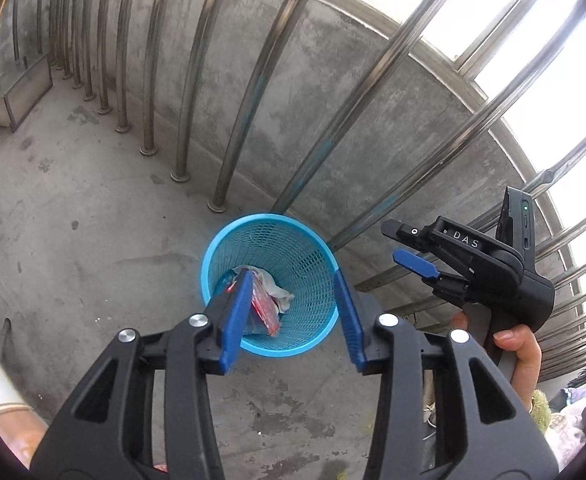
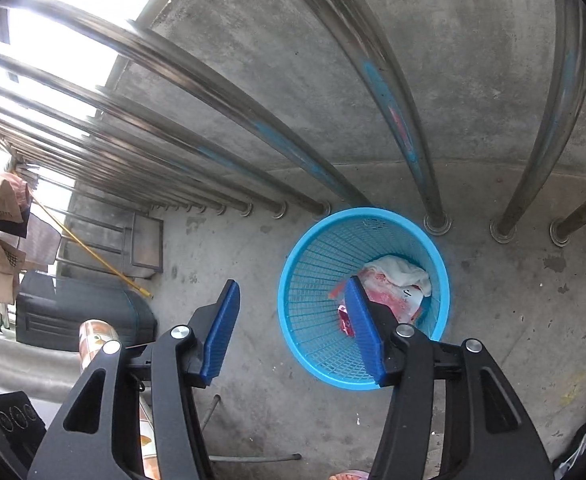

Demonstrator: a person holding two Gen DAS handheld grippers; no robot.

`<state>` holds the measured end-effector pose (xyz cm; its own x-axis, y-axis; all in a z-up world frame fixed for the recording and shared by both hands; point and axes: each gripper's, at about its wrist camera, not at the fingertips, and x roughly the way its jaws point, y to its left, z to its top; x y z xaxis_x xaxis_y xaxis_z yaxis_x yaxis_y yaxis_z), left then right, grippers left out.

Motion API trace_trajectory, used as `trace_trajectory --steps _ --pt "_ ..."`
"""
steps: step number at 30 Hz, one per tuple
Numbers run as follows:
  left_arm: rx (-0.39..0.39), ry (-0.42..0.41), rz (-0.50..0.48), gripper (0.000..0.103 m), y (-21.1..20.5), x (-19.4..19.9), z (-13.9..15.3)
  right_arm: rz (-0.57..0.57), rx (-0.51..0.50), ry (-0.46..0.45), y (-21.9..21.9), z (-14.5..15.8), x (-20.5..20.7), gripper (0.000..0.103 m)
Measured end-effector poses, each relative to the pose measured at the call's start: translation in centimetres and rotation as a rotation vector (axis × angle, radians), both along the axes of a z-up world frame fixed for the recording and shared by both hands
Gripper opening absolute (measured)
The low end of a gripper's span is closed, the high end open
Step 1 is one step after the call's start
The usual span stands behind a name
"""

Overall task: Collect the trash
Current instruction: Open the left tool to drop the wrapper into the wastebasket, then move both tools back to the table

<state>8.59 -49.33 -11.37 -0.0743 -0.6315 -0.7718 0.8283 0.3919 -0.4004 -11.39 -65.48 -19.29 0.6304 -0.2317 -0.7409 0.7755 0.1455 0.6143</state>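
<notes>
While both tools hang over the concrete floor, the left gripper (image 1: 293, 316) has its blue pads apart and empty above the round blue mesh plastic basket (image 1: 313, 336). Red-and-white wrappers and crumpled white paper (image 2: 393, 284) lie inside, apparently just dropped. Further right, the right gripper (image 2: 297, 332) likewise stands apart, empty.

Trash (image 2: 389, 292) in blue basket (image 2: 305, 264) partly hidden behind gripper fingers (image 2: 363, 328), wrapper print unreadable
</notes>
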Motion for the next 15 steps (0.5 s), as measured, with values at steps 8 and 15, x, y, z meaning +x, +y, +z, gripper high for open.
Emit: trace_trajectory --steps 8,15 --pt "-0.040 -0.041 0.027 0.058 5.9 0.0 4.4 0.092 -0.093 -0.032 4.0 4.6 1.6 0.067" --pt "-0.062 -0.136 0.076 0.065 14.4 0.4 9.5 0.226 -0.176 -0.024 9.8 9.4 4.2 0.075"
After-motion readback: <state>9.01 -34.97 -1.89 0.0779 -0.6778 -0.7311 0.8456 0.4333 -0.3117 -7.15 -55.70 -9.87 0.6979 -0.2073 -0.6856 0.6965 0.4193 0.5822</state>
